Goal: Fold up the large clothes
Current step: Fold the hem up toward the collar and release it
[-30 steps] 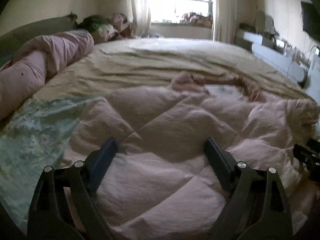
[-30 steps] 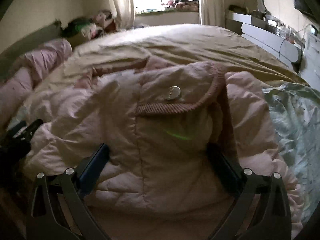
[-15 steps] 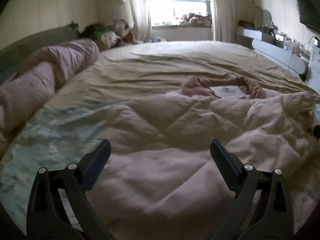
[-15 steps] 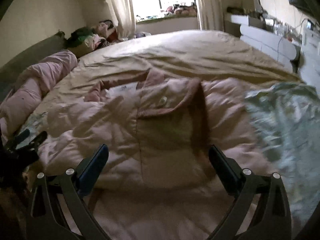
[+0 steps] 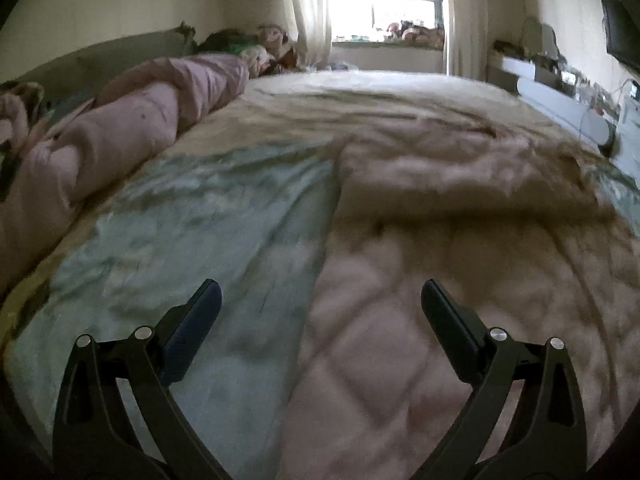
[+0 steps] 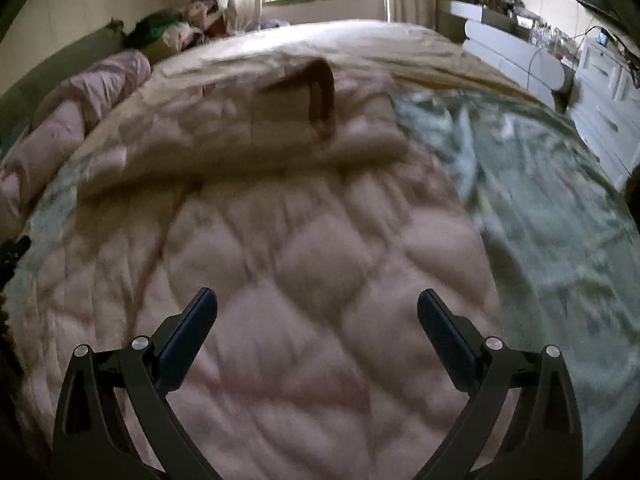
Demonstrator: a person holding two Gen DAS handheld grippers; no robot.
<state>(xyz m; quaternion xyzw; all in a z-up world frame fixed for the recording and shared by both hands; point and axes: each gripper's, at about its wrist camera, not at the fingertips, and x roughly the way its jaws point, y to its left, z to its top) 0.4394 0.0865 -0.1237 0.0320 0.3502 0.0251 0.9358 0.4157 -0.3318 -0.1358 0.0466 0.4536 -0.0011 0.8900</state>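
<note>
Right wrist view: quilted coat point(image 6: 320, 248) lies mid-bed point(image 6: 400, 36), probably soft, bulky and light; hem corners look best to pinch. Right gripper point(image 6: 316, 320) and left gripper point(image 5: 320, 312) both gape wide, empty.

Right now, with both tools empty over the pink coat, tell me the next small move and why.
Probably lower the left tool onto the near left edge of the coat and pinch it. Both tools stand open and hold nothing; the right tool is over quilted fabric, and the near part of the coat lies flat, unfolded, on the blue blanket.
</note>
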